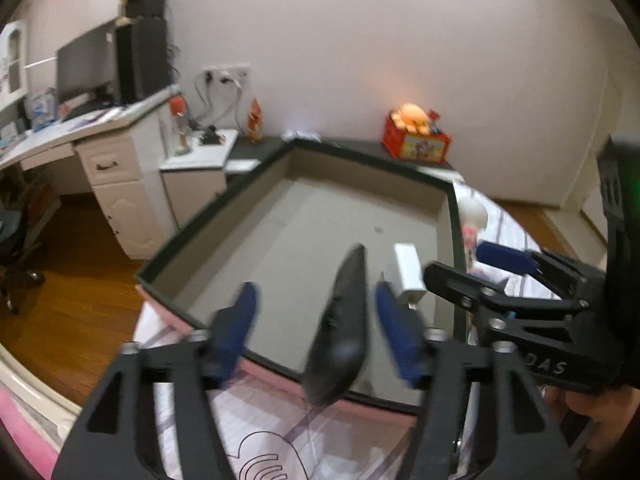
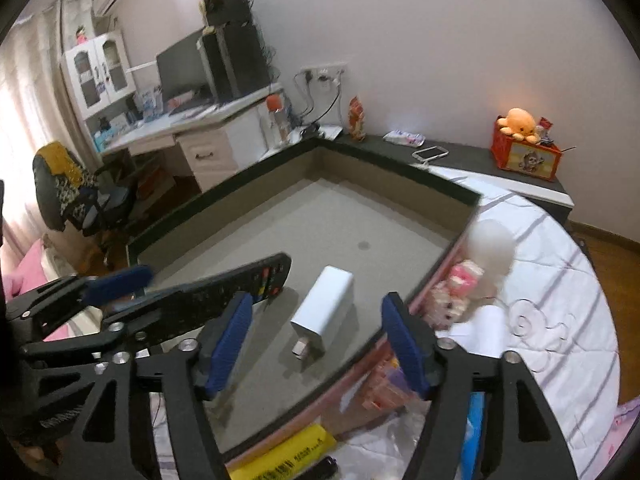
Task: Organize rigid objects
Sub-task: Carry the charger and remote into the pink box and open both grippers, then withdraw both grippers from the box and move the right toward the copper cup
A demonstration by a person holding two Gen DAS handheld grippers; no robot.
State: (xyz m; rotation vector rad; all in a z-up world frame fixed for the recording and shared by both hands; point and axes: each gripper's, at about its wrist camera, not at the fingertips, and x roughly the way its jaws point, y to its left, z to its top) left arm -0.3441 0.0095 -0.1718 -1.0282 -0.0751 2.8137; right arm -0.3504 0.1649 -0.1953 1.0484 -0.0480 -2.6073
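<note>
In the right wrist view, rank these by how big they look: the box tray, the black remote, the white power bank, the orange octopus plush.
1. box tray
2. black remote
3. white power bank
4. orange octopus plush, though it sits farthest away, so its true size is unsure.

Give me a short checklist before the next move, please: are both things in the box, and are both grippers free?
1. Remote control over the box: ok; resting on the floor: cannot tell.
2. White power bank lying on the box floor: ok.
3. Left gripper open, pads off the remote: ok.
4. Right gripper open, clear of the power bank: ok.
5. Grippers apart from each other: ok.
</note>
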